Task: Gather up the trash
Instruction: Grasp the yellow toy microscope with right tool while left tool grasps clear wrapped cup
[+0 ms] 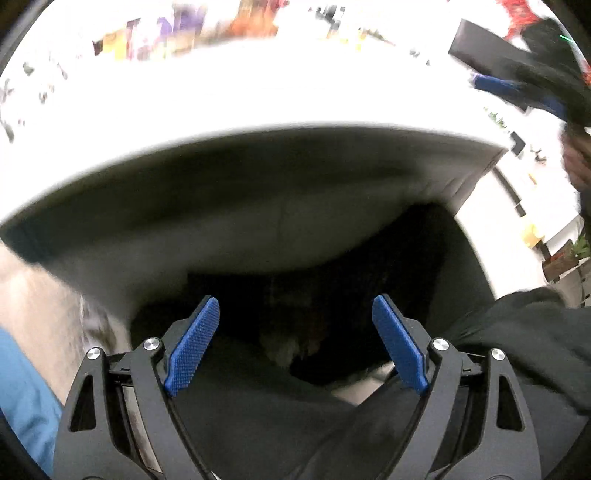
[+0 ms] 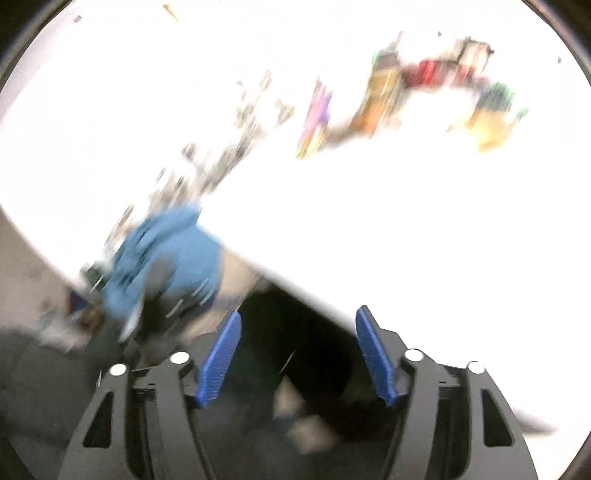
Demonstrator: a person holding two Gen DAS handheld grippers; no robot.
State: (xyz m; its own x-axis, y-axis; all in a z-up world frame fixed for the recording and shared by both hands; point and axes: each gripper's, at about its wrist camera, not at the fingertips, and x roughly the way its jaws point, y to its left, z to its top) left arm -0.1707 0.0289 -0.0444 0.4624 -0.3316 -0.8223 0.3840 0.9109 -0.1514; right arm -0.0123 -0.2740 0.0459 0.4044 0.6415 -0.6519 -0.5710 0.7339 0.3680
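Note:
My left gripper (image 1: 295,301) hangs open over a dark bag mouth (image 1: 332,258) below the white table's edge (image 1: 258,133), with nothing between its blue pads. Pale crumpled trash (image 1: 284,349) lies deep in the bag. My right gripper (image 2: 299,314) is open and holds nothing, above the same dark bag (image 2: 295,354) with pale scraps (image 2: 310,428) under it. In the left wrist view its blue pads (image 1: 495,84) show blurred at the upper right, over the table. Colourful wrappers (image 2: 384,92) lie far back on the table, also blurred (image 1: 184,33).
Small dark bits (image 2: 229,147) are strewn over the white tabletop (image 2: 406,221). A blue sleeve or glove (image 2: 166,258) holds the left tool at the table's edge. A dark sleeve (image 1: 535,350) fills the lower right. Blue cloth (image 1: 26,398) shows at the lower left.

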